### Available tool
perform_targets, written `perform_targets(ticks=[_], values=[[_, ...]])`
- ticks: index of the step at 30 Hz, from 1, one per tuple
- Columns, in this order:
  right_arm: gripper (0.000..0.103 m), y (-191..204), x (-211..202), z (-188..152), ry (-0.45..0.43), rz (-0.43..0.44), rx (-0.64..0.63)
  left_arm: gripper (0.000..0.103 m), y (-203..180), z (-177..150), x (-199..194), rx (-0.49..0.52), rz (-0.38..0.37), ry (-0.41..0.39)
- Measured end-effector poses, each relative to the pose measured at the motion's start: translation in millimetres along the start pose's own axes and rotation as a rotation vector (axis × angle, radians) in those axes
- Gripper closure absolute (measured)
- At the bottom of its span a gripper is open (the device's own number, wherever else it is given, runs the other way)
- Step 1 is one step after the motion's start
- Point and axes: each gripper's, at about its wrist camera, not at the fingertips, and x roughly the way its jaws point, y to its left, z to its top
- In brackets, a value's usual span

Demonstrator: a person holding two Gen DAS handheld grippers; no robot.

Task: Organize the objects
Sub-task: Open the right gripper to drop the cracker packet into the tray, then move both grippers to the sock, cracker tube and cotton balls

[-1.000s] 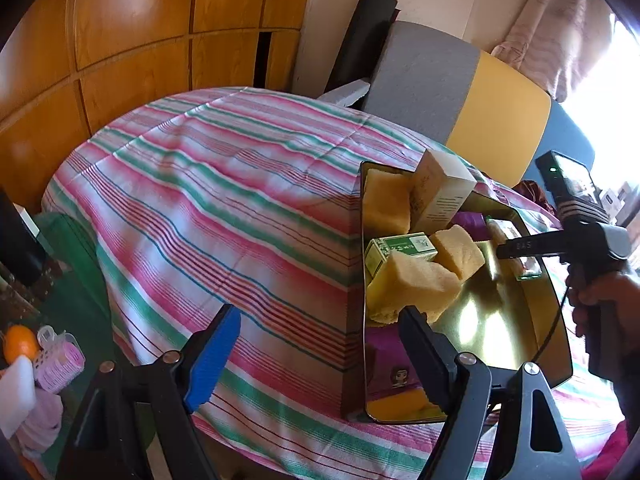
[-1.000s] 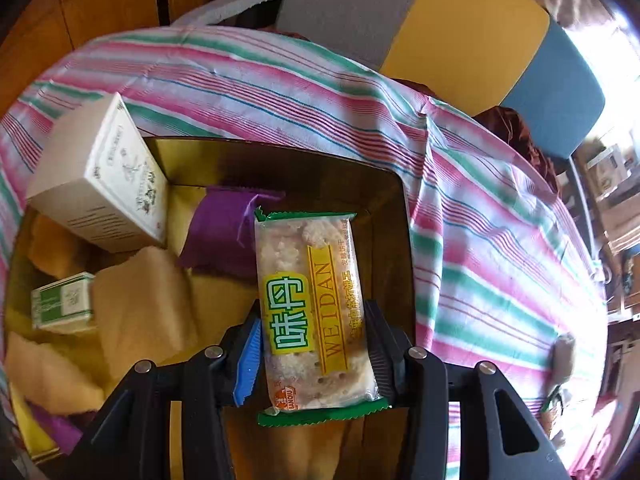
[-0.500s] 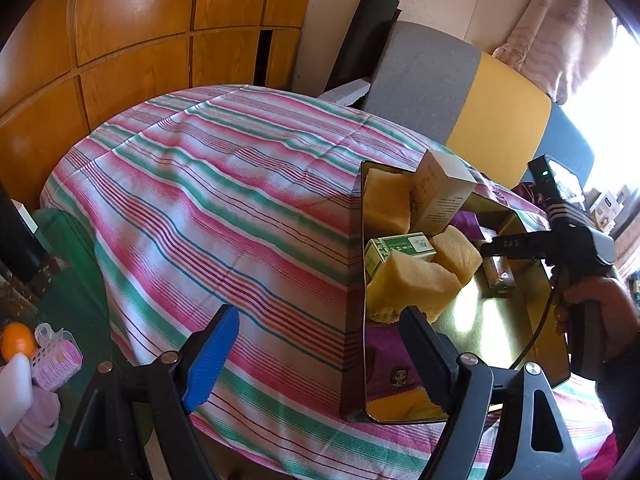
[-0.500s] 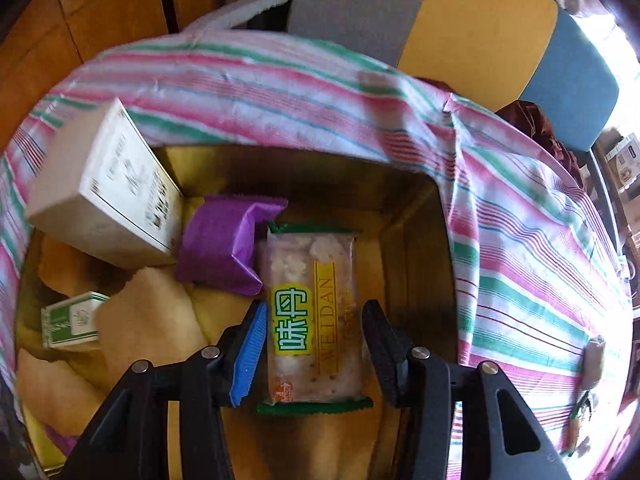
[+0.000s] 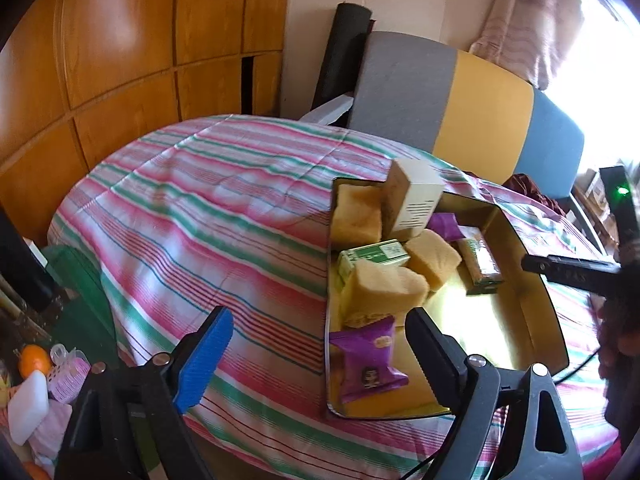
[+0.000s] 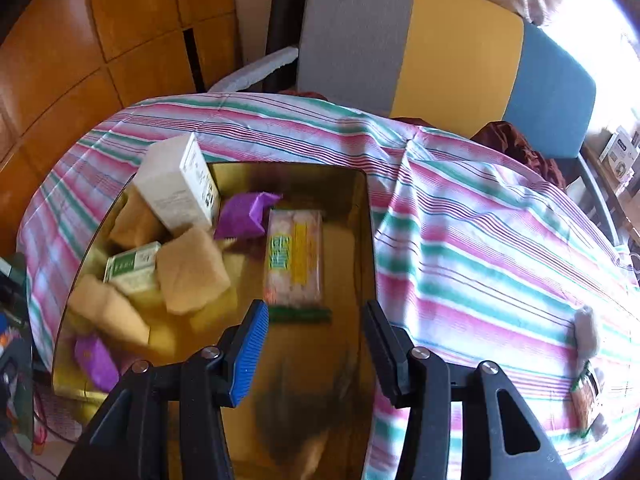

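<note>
A gold tray sits on the striped tablecloth. In it lie a green-edged cracker packet, yellow sponge cakes, a white box, a green box and purple packets. My right gripper is open and empty, just behind the cracker packet, above the tray. My left gripper is open and empty over the tray's near left edge.
A grey, yellow and blue chair back stands behind the table. A small packet lies on the cloth at the right edge. Clutter with an orange sits below the table's left side. Wooden panels line the wall.
My right gripper opened, let the cracker packet go into the tray and pulled back and up. The left gripper stayed open and shifted a little.
</note>
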Motion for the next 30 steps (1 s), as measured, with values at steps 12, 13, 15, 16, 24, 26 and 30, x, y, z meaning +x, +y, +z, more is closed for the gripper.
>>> perform_targets(ticks=[12,13,15,16,24,26,30], values=[[0.053,-36,-38,-43,-0.063,-0.015,0.009,0.010,-47,-5,-15,0.133,0.013,-0.056],[0.053,-41,-40,-46,-0.062,-0.019,0.012,0.010,-51,-5,-15,0.142,0.011,-0.056],[0.053,-52,-43,-53,-0.058,-0.029,0.022,0.010,-59,-6,-17,0.161,0.006,-0.059],[0.053,-58,-45,-56,-0.055,-0.038,0.028,0.010,-63,-6,-18,0.172,0.005,-0.062],[0.053,-118,-55,-79,-0.026,-0.124,0.114,0.010,-92,-8,-20,0.243,-0.019,-0.071],[0.053,-136,-58,-83,-0.018,-0.145,0.145,0.010,-100,-8,-20,0.261,-0.028,-0.074],[0.053,-172,-65,-92,-0.009,-0.203,0.205,0.010,-113,-8,-20,0.290,-0.046,-0.079]])
